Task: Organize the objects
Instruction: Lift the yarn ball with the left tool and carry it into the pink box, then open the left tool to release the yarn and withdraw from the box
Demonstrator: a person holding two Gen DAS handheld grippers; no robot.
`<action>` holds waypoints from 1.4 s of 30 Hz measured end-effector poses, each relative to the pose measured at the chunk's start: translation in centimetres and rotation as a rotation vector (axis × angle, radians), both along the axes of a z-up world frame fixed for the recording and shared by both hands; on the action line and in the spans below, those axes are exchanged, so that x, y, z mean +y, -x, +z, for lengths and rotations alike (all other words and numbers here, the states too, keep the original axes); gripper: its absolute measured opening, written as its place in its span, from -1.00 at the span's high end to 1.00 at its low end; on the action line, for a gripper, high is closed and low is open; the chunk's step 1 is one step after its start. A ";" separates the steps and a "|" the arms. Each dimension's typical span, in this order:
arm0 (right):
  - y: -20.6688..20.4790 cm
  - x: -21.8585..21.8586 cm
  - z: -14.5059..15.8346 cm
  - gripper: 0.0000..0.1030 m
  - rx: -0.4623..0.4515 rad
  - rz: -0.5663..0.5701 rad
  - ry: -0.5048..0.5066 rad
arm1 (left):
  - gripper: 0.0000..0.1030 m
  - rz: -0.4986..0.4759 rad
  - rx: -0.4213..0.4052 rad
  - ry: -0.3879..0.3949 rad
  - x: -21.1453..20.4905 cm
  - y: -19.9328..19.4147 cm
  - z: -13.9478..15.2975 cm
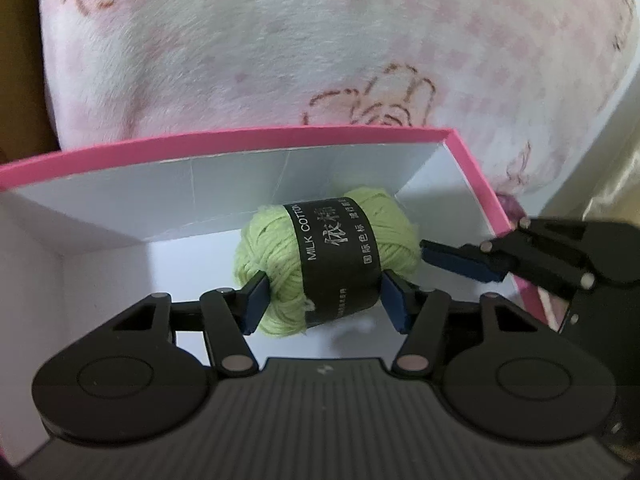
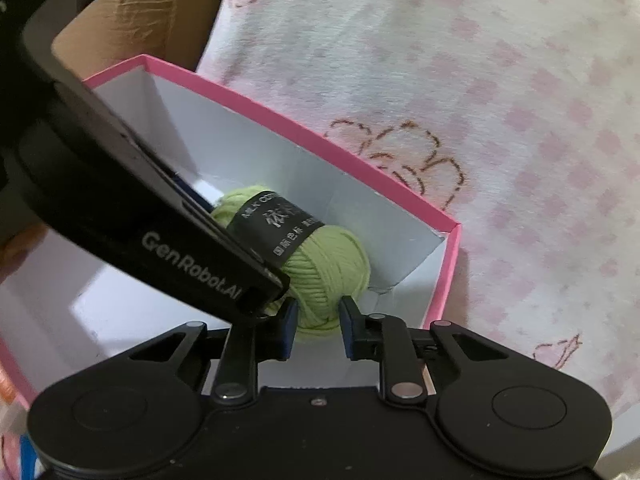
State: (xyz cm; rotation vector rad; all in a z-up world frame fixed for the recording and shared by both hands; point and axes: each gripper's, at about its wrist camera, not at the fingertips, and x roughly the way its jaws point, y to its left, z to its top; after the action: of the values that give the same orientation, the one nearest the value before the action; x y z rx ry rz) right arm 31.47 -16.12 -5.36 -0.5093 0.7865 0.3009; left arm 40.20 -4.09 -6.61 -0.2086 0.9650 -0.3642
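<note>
From my right camera, the left tool [image 2: 140, 216] hides half the yarn [image 2: 328, 268]; the box [image 2: 304, 128] runs off the left edge.

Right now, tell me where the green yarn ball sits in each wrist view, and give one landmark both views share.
Left wrist view: the green yarn ball sits at centre, between the left gripper fingers, inside the pink-rimmed box.
Right wrist view: the yarn ball lies just below centre, in the box, partly hidden by the left gripper's body.
Shared landmark: the box's far right corner.
</note>
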 end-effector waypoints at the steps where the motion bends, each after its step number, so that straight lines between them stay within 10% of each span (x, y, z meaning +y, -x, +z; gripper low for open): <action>1: 0.0 0.1 -0.1 0.54 -0.007 -0.012 0.006 | -0.09 0.012 0.008 0.019 0.1 -0.2 -0.1; 27: 3.8 -2.3 2.6 0.49 0.070 -0.059 -0.204 | -0.46 0.023 0.002 -0.053 0.7 3.1 3.7; 42: 13.7 -3.6 11.1 0.21 0.063 -0.067 -0.286 | -0.46 -0.138 -0.137 -0.150 3.0 16.1 12.8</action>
State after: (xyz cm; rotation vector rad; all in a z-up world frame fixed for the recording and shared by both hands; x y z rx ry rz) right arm 17.76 -19.77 5.75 -0.2051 0.8040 0.3615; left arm 24.06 -1.13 6.19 0.0195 0.8692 -0.4255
